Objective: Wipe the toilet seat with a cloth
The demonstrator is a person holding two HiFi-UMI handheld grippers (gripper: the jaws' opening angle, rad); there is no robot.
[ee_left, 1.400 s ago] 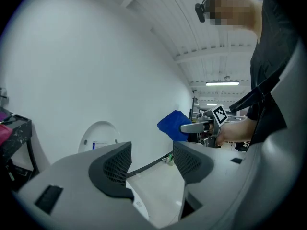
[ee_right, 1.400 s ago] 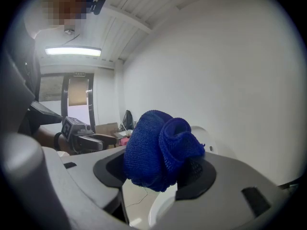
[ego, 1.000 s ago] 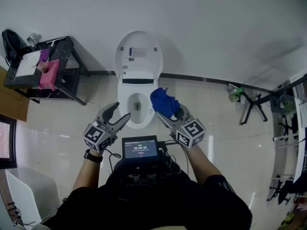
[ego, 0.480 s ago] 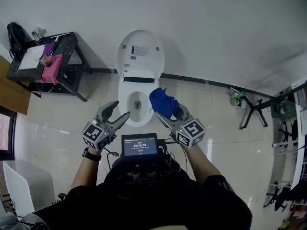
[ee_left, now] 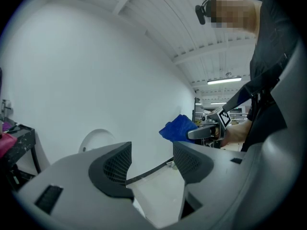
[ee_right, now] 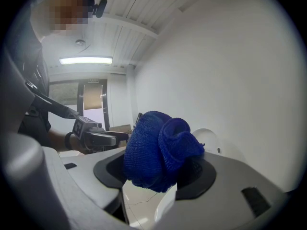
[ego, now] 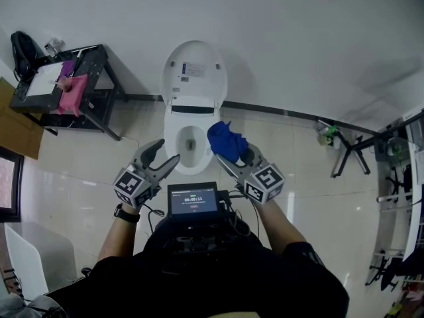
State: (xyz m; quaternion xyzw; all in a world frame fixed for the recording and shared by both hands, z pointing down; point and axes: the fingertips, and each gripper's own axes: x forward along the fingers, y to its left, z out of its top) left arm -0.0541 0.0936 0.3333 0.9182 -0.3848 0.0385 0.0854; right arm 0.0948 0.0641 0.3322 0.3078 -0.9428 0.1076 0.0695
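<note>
While our right gripper [ego: 232, 156] clenches the bunched blue cloth [ego: 226, 142] near the white toilet [ego: 190, 123], our left gripper [ego: 159, 156] gapes empty.

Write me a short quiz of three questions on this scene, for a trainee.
1. Choose one: what does the right tool grip?
A. a blue cloth
B. a brush
C. nothing
2. Fill in the missing word: the left tool is ___ and holds nothing.
3. True or false: the toilet lid is raised.

Key: 1 A; 2 open; 3 true.
</note>
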